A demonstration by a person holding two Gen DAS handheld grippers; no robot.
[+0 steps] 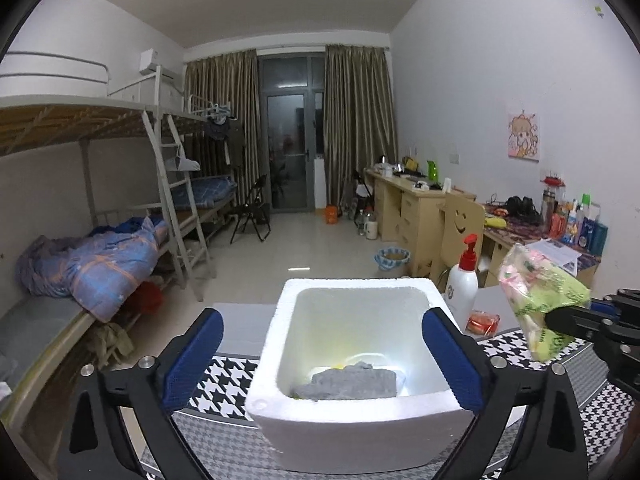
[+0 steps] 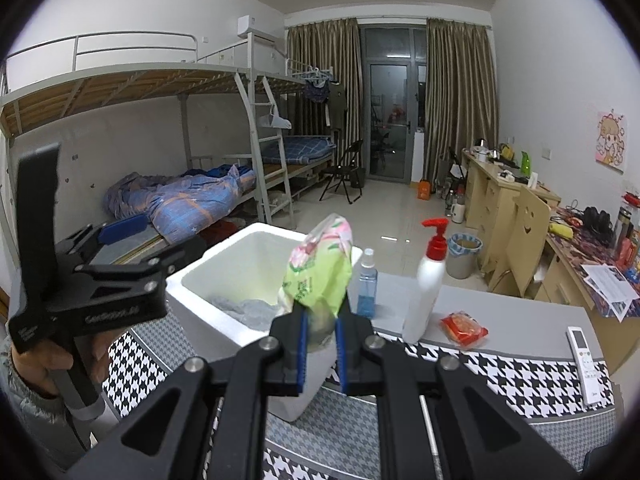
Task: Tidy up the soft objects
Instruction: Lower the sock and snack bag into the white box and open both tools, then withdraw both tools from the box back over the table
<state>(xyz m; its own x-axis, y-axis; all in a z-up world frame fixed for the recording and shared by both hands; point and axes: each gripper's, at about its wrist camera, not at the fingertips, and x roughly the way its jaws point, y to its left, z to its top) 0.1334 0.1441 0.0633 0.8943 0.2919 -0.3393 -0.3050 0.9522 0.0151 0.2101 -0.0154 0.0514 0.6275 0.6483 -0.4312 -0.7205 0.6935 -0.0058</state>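
Right gripper (image 2: 321, 330) clamping tissue pack (image 2: 320, 276), left gripper (image 1: 320, 364) wide, spray bottle (image 2: 367, 284) right-view only

Box (image 1: 360, 412): white foam, matt, finely grainy walls. Cloth (image 1: 348, 384) inside it: grey, soft, knit-like texture. Packet (image 2: 320, 276): thin glossy plastic film, crinkled, green and pink print. Right gripper (image 2: 321, 344): matt black plastic body, blue rubbery pads (image 2: 303, 344), bright metal bolt heads. Left gripper (image 1: 324, 356): same matt black and blue finish. Mat (image 2: 512, 376): woven-looking cloth, houndstooth print, matt. Pump bottle (image 2: 426, 292): smooth white plastic, slight sheen, red top. Spray bottle (image 2: 367, 284): clear bluish plastic. Red pouch (image 2: 464, 328): shiny film.
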